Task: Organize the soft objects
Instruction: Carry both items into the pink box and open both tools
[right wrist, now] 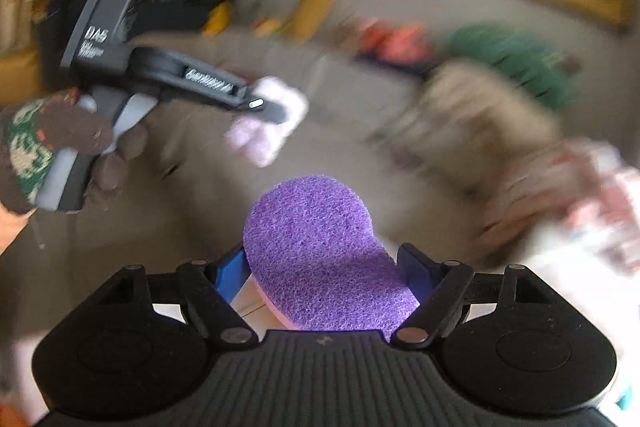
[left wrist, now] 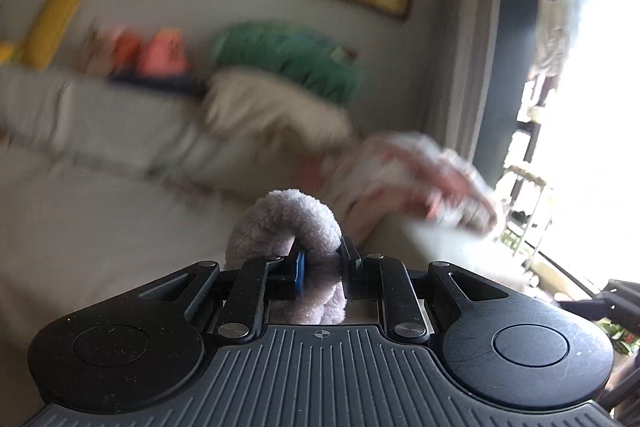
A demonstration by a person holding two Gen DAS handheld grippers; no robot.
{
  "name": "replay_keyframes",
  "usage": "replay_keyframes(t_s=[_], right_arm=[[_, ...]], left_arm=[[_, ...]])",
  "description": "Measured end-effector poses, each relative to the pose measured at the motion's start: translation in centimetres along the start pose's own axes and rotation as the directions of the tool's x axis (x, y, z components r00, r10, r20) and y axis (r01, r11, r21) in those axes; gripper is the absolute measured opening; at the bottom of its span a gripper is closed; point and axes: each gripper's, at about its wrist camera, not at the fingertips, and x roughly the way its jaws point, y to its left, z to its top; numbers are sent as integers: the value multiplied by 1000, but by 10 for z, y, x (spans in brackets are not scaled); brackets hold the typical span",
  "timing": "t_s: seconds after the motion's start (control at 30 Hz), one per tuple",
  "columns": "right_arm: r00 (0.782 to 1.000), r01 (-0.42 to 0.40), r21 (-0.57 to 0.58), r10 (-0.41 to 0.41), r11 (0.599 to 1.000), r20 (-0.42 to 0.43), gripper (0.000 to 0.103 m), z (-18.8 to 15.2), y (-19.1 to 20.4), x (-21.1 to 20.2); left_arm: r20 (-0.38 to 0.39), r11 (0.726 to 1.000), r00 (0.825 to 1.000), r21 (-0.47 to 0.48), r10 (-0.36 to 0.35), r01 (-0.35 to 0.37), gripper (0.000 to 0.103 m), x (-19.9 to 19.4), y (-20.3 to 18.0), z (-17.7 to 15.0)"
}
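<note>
Cushions point(left wrist: 280, 99) crowd the sofa point(left wrist: 92, 195) beyond; left tool point(left wrist: 322, 263) clenches lilac plush point(left wrist: 288, 223), right tool point(right wrist: 326, 275) purple sponge point(right wrist: 316, 247).

Sofa seat point(left wrist: 80, 211) open ahead; cushions point(left wrist: 272, 107) and crumpled blanket point(left wrist: 420, 179) crowd right end.

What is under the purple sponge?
Under the purple sponge a pale pink layer peeks out at its lower left edge. The right gripper squeezes its sides. The sponge covers whatever lies lower down; the sofa shows around it.
</note>
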Motion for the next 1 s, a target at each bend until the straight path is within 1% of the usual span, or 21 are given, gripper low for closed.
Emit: replay_keyframes(t_s=[0.03,0.1,0.2,0.23,0.3,0.37,0.4,0.43,0.47,0.53,0.57,0.6,0.63,0.67,0.7,0.73,0.8,0.83,0.9,0.97,1.0], right_arm=[[998,55,33,-55,998,16,79,4,-17,-9],[990,134,108,-137,985,21,79,3,-55,-31],[970,239,186,-243,953,-2,80,-19,-102,-58],[965,261,208,-262,943,-27,80,-29,-117,-65],[949,313,224,-299,923,-95,80,-57,-140,-74],[936,341,214,-311,915,-163,82,-90,-153,-78],[933,342,209,-304,916,-194,82,-107,-157,-78],[926,352,212,-305,912,-222,82,-124,-159,-81],[923,360,233,-307,904,-233,82,-140,-164,-89],[926,356,294,-291,887,-241,83,-167,-162,-99],[927,352,326,-280,877,-249,83,-176,-163,-99],[929,347,353,-268,869,-253,83,-184,-163,-104],[932,342,368,-261,865,-252,83,-188,-163,-103],[932,342,373,-262,862,-249,83,-194,-160,-109],[930,350,369,-271,861,-249,83,-197,-156,-115],[925,362,358,-285,861,-251,83,-200,-151,-117],[916,385,323,-315,864,-249,83,-204,-138,-122],[914,390,306,-325,868,-245,83,-204,-133,-123],[914,390,269,-336,880,-226,83,-206,-116,-124],[918,382,232,-337,895,-209,83,-203,-100,-119],[922,370,215,-329,904,-201,83,-200,-90,-116]], left_arm=[[10,999,999,14,-35,35,19,7,-21,15],[-9,991,991,14,-130,130,19,19,-56,31],[-78,960,957,19,-278,281,20,42,-122,39],[-97,951,948,26,-304,308,20,48,-141,37],[-149,927,918,29,-367,375,20,65,-182,27],[-230,890,865,-11,-446,456,22,91,-220,6],[-281,875,834,-44,-475,483,26,106,-235,-9],[-383,871,792,-78,-476,486,28,127,-252,-31],[-479,878,751,-95,-454,470,27,143,-265,-53],[-625,892,672,-91,-397,442,28,168,-282,-99],[-663,894,644,-88,-382,440,28,174,-284,-119],[-683,894,627,-88,-375,439,28,177,-284,-133],[-694,895,617,-92,-372,437,28,177,-281,-144],[-690,893,616,-101,-380,438,28,175,-276,-149],[-678,889,621,-110,-394,444,28,169,-270,-151],[-658,884,633,-114,-409,452,28,160,-261,-150],[-599,879,678,-96,-426,468,28,136,-243,-138],[-561,879,708,-79,-430,471,28,121,-231,-131],[-470,892,780,-37,-414,451,28,92,-204,-112],[-366,930,867,13,-339,368,28,60,-169,-99],[-314,952,908,33,-279,304,28,47,-148,-94]])
